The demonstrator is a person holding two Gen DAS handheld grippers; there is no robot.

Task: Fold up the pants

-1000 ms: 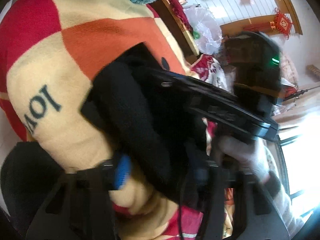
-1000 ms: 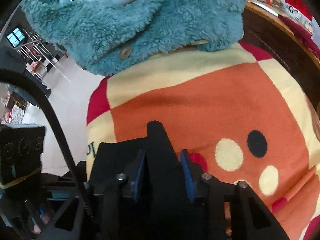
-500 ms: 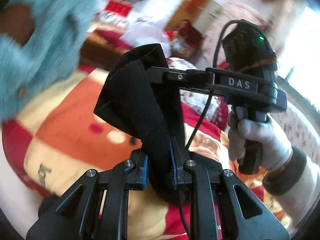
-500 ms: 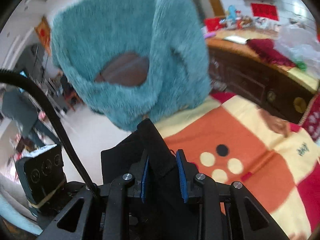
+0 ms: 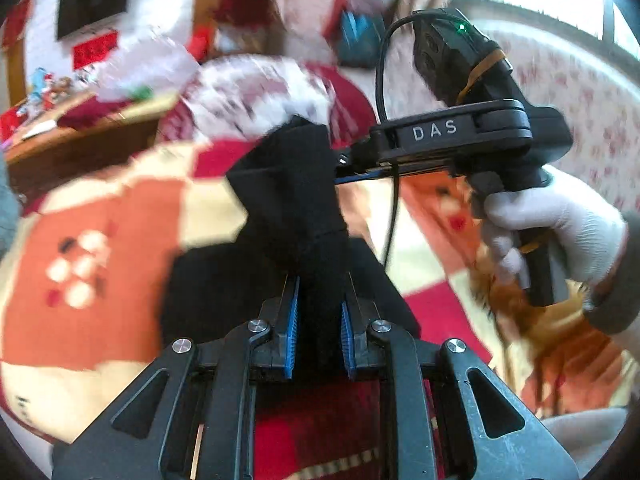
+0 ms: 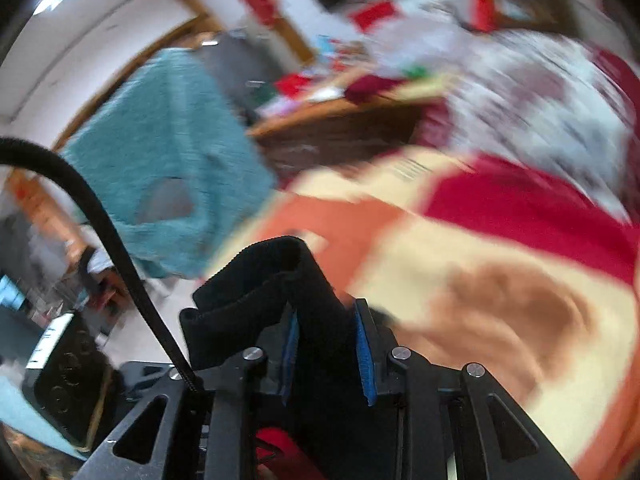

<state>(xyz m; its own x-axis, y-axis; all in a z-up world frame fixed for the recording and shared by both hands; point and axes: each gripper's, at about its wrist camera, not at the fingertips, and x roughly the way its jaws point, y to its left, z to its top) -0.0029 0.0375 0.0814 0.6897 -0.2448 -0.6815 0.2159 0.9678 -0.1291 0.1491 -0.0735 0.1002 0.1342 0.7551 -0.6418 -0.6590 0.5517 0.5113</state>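
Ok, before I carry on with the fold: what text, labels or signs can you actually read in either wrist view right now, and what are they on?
"DAS": white letters on the black body of the right gripper, seen in the left wrist view.
Dark print on the blanket's lower left edge: too blurred to read.
Red wall signs and: motion-blurred, unreadable.
Nothing legible on the black pants, clamped by the left gripper too.

One pair of black pants [image 5: 292,200], held up in the air. Two sets of tongs: the left tongs [image 5: 318,320] and the right tongs [image 5: 340,160], each clamped on the cloth. One white-gloved hand [image 5: 556,232] shows. One checked blanket [image 5: 100,240] on the bed. One teal fleece [image 6: 168,152] beside it. One wooden cabinet [image 6: 340,132] behind.
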